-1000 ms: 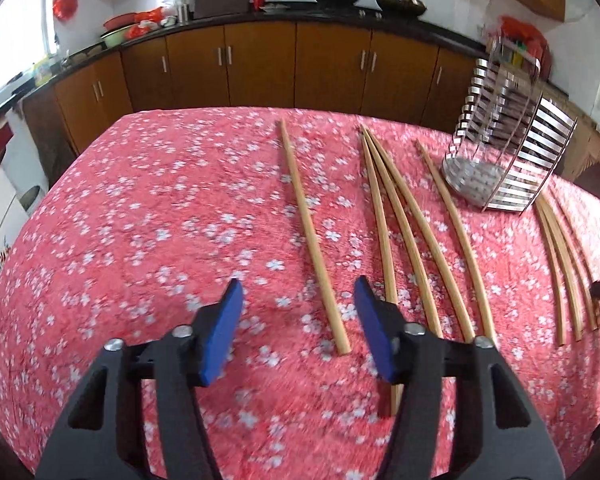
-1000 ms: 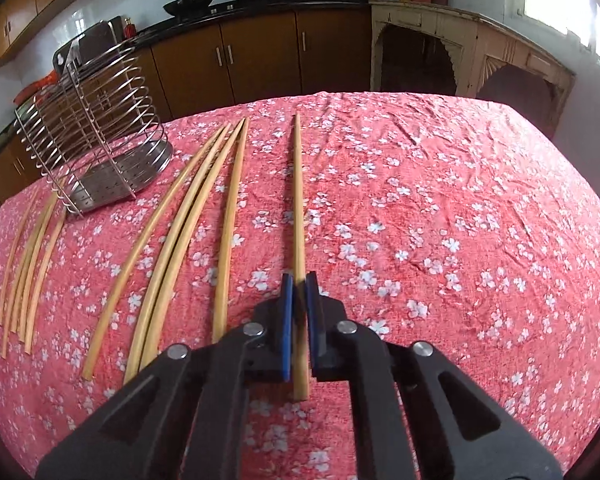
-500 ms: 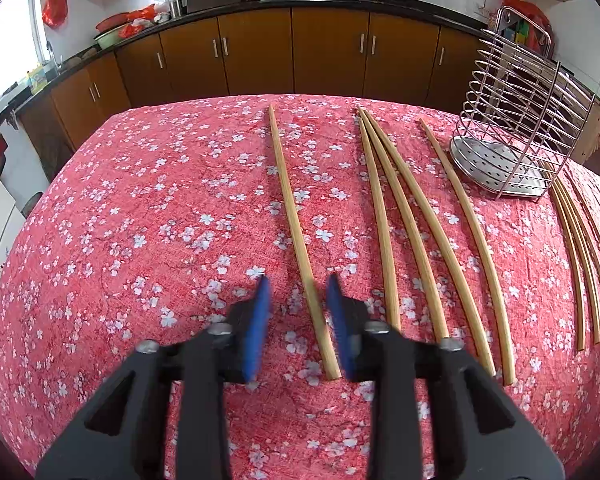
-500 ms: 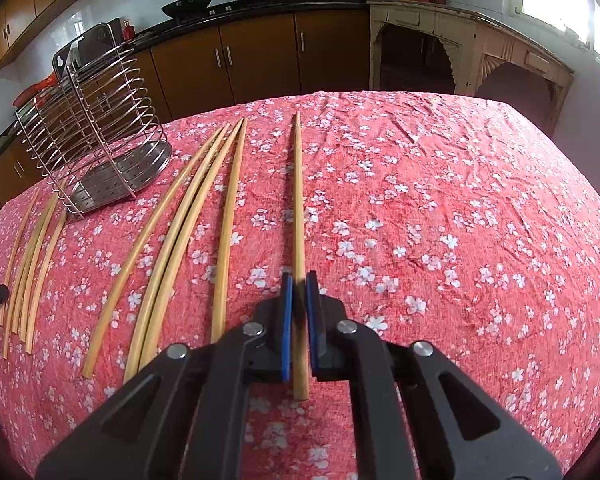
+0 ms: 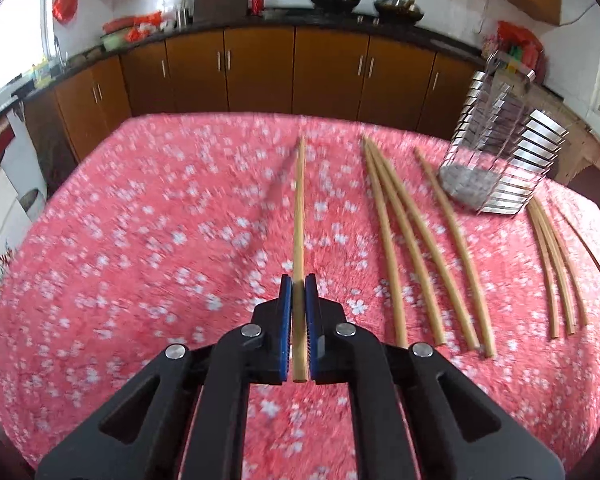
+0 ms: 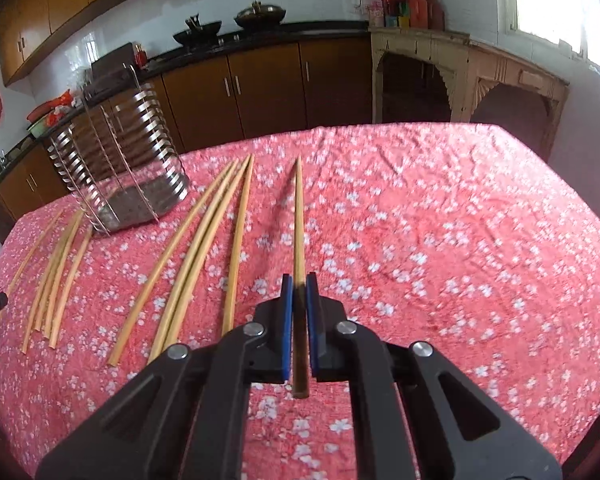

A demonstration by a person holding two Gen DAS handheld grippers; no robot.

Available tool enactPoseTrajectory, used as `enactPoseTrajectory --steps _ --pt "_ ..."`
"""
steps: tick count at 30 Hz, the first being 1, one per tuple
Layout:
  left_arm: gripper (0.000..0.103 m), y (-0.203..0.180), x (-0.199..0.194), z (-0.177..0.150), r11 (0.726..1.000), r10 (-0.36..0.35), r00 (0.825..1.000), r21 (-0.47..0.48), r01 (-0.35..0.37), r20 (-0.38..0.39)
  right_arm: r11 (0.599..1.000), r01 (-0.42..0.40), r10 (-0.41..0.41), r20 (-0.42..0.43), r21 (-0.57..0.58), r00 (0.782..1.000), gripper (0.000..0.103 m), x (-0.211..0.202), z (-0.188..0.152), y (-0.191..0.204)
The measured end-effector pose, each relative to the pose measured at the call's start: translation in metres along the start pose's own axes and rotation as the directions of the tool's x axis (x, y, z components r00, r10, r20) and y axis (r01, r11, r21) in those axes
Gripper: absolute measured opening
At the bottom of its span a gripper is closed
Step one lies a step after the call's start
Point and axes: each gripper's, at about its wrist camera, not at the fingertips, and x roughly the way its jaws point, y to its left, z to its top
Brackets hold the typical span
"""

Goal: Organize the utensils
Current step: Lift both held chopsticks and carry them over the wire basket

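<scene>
My left gripper (image 5: 299, 284) is shut on the near end of a long wooden chopstick (image 5: 299, 216). The stick points straight ahead, off the red floral cloth (image 5: 140, 240), with its shadow to the left. My right gripper (image 6: 299, 280) is likewise shut on another chopstick (image 6: 299, 220), held above the cloth. Several loose chopsticks (image 5: 404, 240) lie right of the left gripper, and several more (image 6: 204, 248) lie left of the right one. A steel wire utensil rack (image 5: 500, 160) (image 6: 128, 168) stands at the back of the table.
A further bundle of chopsticks (image 5: 552, 264) (image 6: 56, 272) lies in front of the rack, between the two grippers. Brown kitchen cabinets (image 5: 260, 72) run behind the table. The far table edge drops off ahead, and the cloth's right edge (image 6: 572, 208) falls away.
My left gripper closed on the leftmost chopstick and lifted it off the cloth. My right gripper, shut throughout, raised its chopstick as well. Both views tilted upward.
</scene>
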Motion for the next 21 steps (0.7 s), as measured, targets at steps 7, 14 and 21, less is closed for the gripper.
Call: enactPoseTrajectory --steps 7,14,21 --pt "0.007 0.01 -0.054 0.016 0.999 -0.046 0.986 -0.011 0.048 0.157 0.999 0.017 -0.012 0.157 -0.032 0.988 0.008 -0.053 0.017 -0.002" --pt "0.007 0.024 -0.088 0.031 0.993 -0.073 0.955 -0.065 0.095 0.287 1.0 -0.006 0.01 0.282 -0.013 0.959 0.008 -0.084 0.042 -0.006" --pt "0.007 0.023 -0.097 0.047 0.993 -0.051 0.942 -0.082 0.083 0.332 0.999 -0.042 0.041 0.352 -0.003 0.935 0.008 -0.099 0.069 -0.007"
